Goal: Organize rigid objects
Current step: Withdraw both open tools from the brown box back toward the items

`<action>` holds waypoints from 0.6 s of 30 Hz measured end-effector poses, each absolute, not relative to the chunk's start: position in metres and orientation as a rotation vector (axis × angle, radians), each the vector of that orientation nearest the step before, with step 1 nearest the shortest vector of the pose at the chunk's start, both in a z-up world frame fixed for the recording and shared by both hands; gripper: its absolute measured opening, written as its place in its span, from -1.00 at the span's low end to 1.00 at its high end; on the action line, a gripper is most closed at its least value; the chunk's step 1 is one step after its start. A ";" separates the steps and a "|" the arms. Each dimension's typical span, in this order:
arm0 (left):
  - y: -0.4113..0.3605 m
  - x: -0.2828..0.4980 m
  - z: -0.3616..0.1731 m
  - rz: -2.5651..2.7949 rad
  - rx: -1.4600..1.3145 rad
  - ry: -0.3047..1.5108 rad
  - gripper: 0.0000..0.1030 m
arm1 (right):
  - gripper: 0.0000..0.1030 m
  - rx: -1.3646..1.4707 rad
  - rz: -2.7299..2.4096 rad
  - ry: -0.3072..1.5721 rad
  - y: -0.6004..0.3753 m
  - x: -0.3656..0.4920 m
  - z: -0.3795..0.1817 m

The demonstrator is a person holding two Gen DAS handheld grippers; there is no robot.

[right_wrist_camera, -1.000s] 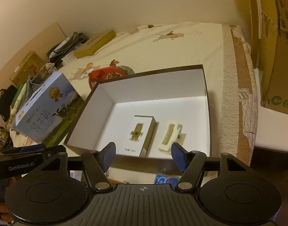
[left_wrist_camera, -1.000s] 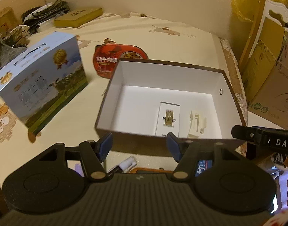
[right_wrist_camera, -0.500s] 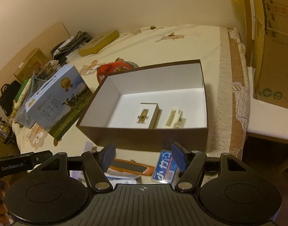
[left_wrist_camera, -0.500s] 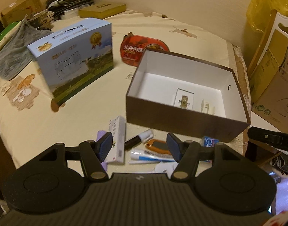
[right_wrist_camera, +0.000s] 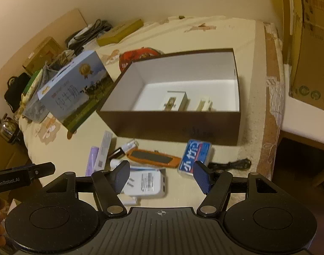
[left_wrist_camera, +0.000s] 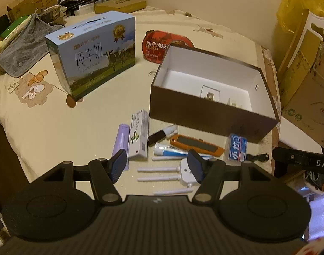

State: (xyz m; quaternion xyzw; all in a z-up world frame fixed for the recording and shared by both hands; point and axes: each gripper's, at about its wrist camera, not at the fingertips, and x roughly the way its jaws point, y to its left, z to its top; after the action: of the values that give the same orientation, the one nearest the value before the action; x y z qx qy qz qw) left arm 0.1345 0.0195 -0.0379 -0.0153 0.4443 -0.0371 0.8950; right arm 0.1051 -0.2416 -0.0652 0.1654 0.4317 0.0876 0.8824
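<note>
Two small items already lie in the brown box [left_wrist_camera: 204, 114]; the rest wait in a row on the bed just in front of it: purple tube [left_wrist_camera: 121, 141], carton [left_wrist_camera: 138, 135], marker [left_wrist_camera: 163, 133], toothpaste [left_wrist_camera: 172, 149], orange cutter [left_wrist_camera: 195, 145], blue tin [left_wrist_camera: 237, 147], white router [right_wrist_camera: 147, 183]. My left gripper [left_wrist_camera: 157, 166] and right gripper [right_wrist_camera: 160, 176] hang above them, both spread, holding nothing. Most sorting remains.

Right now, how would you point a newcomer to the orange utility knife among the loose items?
Find the big dark brown open box with white inside, on the cream bedspread. A row of small items lies along its near wall; the orange utility knife lies flat there, between the black-and-white marker and the blue pack. It is the only orange item, with a long black panel on top.
</note>
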 end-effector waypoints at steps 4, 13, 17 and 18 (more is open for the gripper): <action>0.019 0.128 -0.046 -0.082 -0.025 0.935 0.16 | 0.22 0.327 0.191 0.917 -0.239 0.101 -0.071; 0.018 0.118 -0.064 -0.098 -0.019 0.969 0.16 | 0.22 0.311 0.192 0.964 -0.237 0.096 -0.088; 0.017 0.118 -0.071 -0.097 -0.013 0.982 0.16 | 0.22 0.309 0.185 0.982 -0.238 0.095 -0.096; 0.016 0.118 -0.073 -0.097 -0.010 0.983 0.16 | 0.22 0.310 0.183 0.986 -0.238 0.095 -0.098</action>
State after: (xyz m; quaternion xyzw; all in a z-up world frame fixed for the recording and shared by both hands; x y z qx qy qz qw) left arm 0.1185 0.0164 -0.0727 -0.0046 0.4716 -0.0468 0.8806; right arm 0.0954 -0.2380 -0.0984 0.1478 0.4707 0.0873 0.8654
